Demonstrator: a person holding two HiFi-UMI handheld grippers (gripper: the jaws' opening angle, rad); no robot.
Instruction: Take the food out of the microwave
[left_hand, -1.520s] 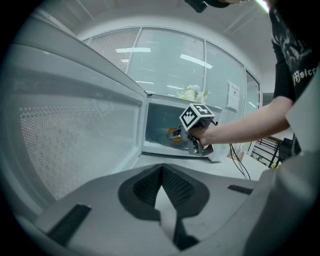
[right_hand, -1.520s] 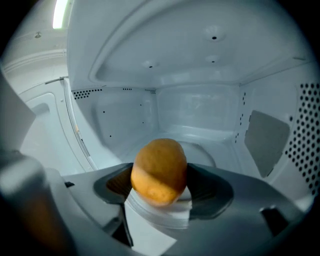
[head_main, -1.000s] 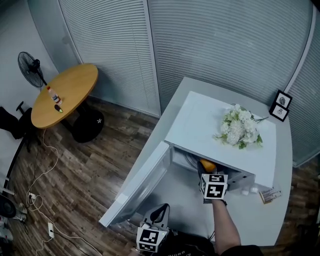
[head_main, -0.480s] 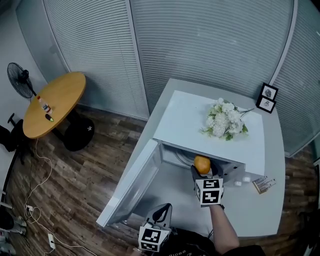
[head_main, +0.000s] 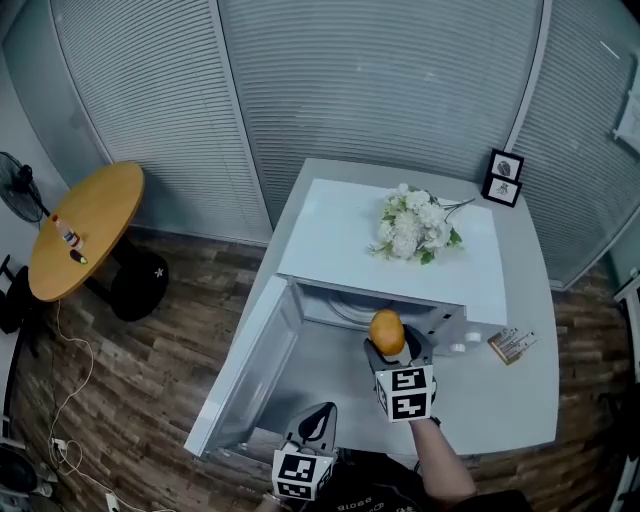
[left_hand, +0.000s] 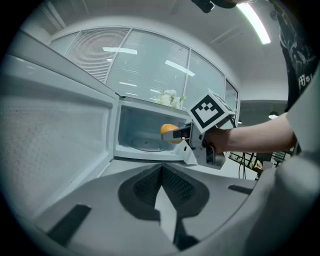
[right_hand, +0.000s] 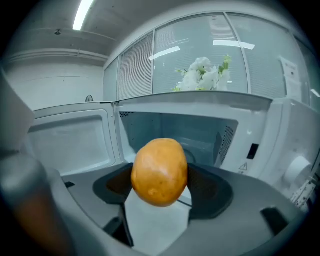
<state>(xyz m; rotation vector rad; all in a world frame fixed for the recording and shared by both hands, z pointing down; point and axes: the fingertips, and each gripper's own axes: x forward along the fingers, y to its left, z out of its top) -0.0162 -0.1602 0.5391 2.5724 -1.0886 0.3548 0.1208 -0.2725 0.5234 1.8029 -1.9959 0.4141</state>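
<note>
Clenching the right gripper (head_main: 389, 346) on the round orange-brown food (right_hand: 159, 172), pinching its left and right sides with the fingers (right_hand: 207, 187), most of it bulging up above them. Holding it in the air just outside the mouth of the microwave (head_main: 330, 235), above the counter (head_main: 500, 400), beside the swung-open door (head_main: 250, 370). Holding the left gripper (left_hand: 162, 172) low at the near edge, with fingers pressed together on nothing.
</note>
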